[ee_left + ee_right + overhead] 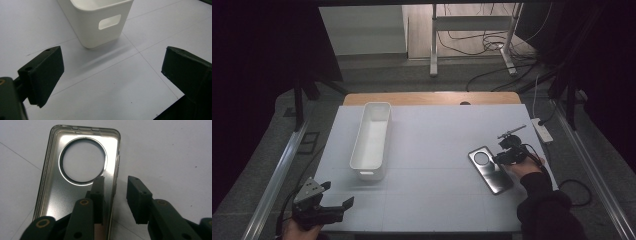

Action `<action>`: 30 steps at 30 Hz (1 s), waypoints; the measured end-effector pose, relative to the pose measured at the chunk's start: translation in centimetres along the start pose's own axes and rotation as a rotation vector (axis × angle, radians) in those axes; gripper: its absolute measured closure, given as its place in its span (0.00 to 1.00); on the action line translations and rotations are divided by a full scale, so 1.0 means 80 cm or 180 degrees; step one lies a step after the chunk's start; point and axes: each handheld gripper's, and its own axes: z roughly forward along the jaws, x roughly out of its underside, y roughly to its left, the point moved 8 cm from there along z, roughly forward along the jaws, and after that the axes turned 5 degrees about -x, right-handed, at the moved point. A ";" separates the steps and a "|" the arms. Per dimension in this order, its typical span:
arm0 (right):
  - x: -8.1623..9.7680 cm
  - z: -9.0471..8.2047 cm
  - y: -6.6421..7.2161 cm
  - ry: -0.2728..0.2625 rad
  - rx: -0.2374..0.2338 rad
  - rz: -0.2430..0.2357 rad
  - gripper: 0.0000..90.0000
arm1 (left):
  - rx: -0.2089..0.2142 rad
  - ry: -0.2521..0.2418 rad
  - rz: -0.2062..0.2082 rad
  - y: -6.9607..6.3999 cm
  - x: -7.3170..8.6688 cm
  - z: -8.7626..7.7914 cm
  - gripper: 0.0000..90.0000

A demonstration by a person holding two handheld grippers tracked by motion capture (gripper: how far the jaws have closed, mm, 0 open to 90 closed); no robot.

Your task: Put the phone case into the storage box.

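Note:
A clear, greyish phone case with a round camera hole lies open side up on the white table at the right. My right gripper is low over its upper right side. In the right gripper view the jaws straddle the case's right side wall: the right gripper has one pad inside the case and one outside on the table, and a small gap shows on both sides of the wall. My left gripper is at the near left corner. Its jaws stand wide open with nothing between them.
A long white bin stands left of centre, its handle-slot end facing my left gripper. A white power strip lies just off the table's right edge. The table's near edge runs right beside the left gripper. Cables cross the floor beyond.

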 end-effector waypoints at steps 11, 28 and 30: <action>0.004 0.005 0.002 0.0073 0.0008 0.0081 0.97 | -0.0009 0.0019 0.0035 -0.001 0.000 0.000 0.05; -0.002 -0.017 0.008 -0.0264 0.0040 0.0069 0.98 | 0.0159 -0.0010 0.0134 -0.007 -0.001 -0.001 0.00; -0.003 -0.022 0.011 -0.0321 0.0022 0.0060 0.98 | 0.0165 0.0000 0.0134 -0.007 -0.001 -0.001 0.00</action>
